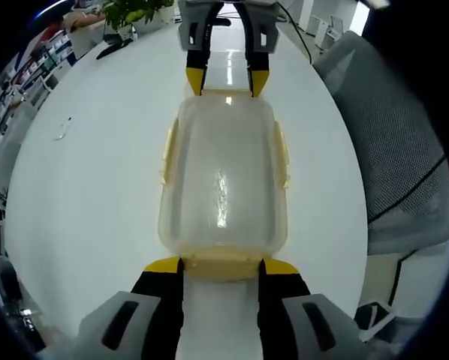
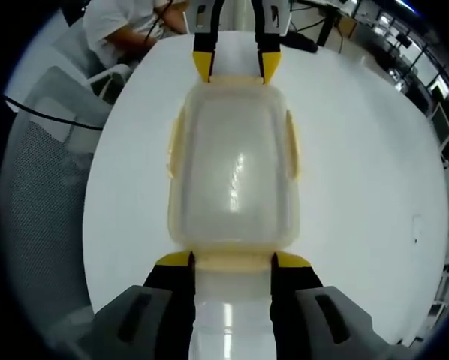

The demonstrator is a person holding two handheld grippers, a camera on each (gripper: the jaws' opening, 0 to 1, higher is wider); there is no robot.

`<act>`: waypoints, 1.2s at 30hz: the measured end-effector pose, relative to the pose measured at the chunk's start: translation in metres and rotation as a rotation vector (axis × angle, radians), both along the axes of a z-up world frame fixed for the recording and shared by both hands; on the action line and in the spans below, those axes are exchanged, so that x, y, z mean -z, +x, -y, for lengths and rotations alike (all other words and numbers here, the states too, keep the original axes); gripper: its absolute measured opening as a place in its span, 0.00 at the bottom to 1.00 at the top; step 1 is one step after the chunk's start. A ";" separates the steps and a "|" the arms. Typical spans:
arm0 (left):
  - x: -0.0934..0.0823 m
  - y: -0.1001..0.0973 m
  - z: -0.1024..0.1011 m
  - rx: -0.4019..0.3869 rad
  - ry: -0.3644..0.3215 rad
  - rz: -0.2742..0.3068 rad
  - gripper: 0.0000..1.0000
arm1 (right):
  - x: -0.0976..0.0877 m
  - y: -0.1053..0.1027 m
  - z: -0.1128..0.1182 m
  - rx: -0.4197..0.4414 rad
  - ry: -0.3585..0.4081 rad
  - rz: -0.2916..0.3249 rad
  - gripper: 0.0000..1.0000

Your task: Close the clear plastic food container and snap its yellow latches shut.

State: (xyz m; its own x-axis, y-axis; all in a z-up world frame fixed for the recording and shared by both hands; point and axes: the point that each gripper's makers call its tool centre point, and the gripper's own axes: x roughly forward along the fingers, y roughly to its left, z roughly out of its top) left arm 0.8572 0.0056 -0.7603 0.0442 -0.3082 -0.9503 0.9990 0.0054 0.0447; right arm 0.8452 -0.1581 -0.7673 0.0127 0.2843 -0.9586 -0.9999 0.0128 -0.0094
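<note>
Box: the clear plastic food container with a see-through lid is sitting in the middle of the round white table, with its lid already on top.

Latches: the pale yellow plastic latches are on all four sides. In the left gripper view the near end latch is at 6 o'clock of the box, the side latches are at 9 o'clock and 3 o'clock. I cannot tell for sure which ones are snapped.

Left tool: its black and yellow jaws are standing wide, one at each corner of the near end latch, touching or just beside it. It is holding nothing.

Right tool: it is standing wide too, at the other end of the box, its tips beside that end's latch. It is holding nothing. In the left gripper view it is showing at 12 o'clock.

Step now: I think the two tools are getting ready to press the end latches down.

How to do it well: push both ends at the same time, so the box is not sliding on the smooth table. Press on the flat middle of each latch, down and in toward the box, until it sits flat.

Watch out: the side latches are looking a bit flared, so they may be needing a press after.

Nearby: a grey mesh chair is just beside the table, and a green plant is at the far edge.
</note>
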 end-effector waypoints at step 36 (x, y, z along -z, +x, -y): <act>-0.052 -0.016 0.035 -0.058 -0.052 0.037 0.32 | -0.061 -0.008 0.035 -0.057 0.024 0.032 0.35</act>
State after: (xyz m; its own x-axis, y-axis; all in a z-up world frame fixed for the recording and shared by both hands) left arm 0.8415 -0.0293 -0.7087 0.0977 -0.3527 -0.9306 0.9947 0.0661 0.0794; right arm 0.8369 -0.1928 -0.7058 0.0265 0.3086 -0.9508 -0.9982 -0.0433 -0.0418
